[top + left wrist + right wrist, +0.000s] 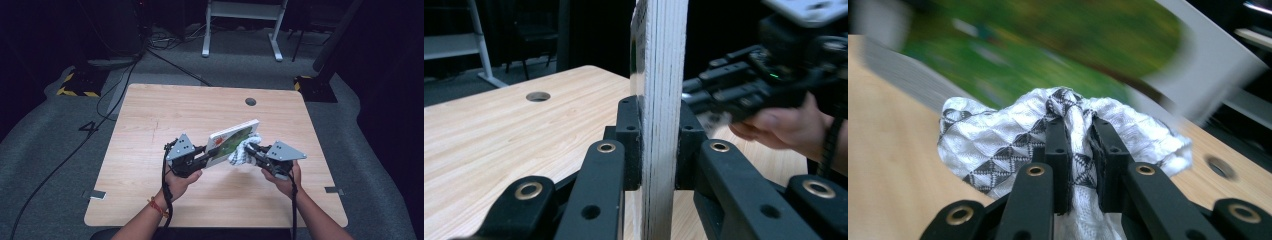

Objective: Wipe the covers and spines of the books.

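Picture board (231,141) is held tilted above the bench (150,130), edge clamped betw. left gripper (209,153) jaws; patterned cloth (243,151), clamped in right gripper (250,150) jaws, is pressed vs. its face.

My high view looks forward and down from above the near edge of the table (150,110), taking in the whole top and the floor beyond. My left gripper view sits low and very close behind its jaws, looking edge-on along the board (659,100) toward the table's far hole (538,96). My right gripper view is equally close, facing the cloth (998,140) and the board's green face. All three share the board; both gripper views share the tabletop.
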A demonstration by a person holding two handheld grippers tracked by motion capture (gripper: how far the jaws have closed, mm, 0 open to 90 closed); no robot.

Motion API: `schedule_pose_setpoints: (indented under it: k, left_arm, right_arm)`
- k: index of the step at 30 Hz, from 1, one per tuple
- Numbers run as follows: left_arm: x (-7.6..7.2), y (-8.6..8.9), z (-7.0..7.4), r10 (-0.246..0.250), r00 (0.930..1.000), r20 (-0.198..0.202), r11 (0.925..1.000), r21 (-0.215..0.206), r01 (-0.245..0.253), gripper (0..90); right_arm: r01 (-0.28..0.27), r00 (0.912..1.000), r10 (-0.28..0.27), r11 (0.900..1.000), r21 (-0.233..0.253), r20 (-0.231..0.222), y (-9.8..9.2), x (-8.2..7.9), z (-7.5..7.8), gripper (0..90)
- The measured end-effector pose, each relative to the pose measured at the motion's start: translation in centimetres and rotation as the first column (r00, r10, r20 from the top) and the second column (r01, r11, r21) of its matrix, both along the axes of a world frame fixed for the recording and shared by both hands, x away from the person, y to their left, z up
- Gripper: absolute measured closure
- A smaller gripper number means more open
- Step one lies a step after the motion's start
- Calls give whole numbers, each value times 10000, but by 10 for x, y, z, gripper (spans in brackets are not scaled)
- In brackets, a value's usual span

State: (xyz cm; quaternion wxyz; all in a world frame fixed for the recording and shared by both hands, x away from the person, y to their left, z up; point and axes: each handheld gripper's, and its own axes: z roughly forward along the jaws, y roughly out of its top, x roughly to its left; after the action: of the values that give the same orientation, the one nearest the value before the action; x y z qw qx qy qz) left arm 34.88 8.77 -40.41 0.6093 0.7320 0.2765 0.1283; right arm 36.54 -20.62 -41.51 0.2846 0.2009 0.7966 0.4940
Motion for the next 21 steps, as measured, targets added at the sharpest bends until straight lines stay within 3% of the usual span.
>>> schedule_pose_setpoints:
  k: [6,10,14,21]
  left_arm:
    - [2,-3,-3,85,9999,-140,9999,78,-84,791]
    - [2,-4,-3,131,9998,-178,9997,202,-127,790]
    - [2,-4,-2,175,9998,-95,9993,317,-172,790]
    - [0,2,5,264,9995,144,9992,295,-269,789]
  right_arm:
    - [-1361,9905,1363,9906,-153,185,38,-21,-4,796]
    - [-1892,9807,1919,9797,-669,362,57,-31,-8,796]
    - [-1622,9851,1672,9809,-1070,394,57,-29,-12,797]
    - [-280,9993,304,9943,-1030,221,31,-8,-16,798]
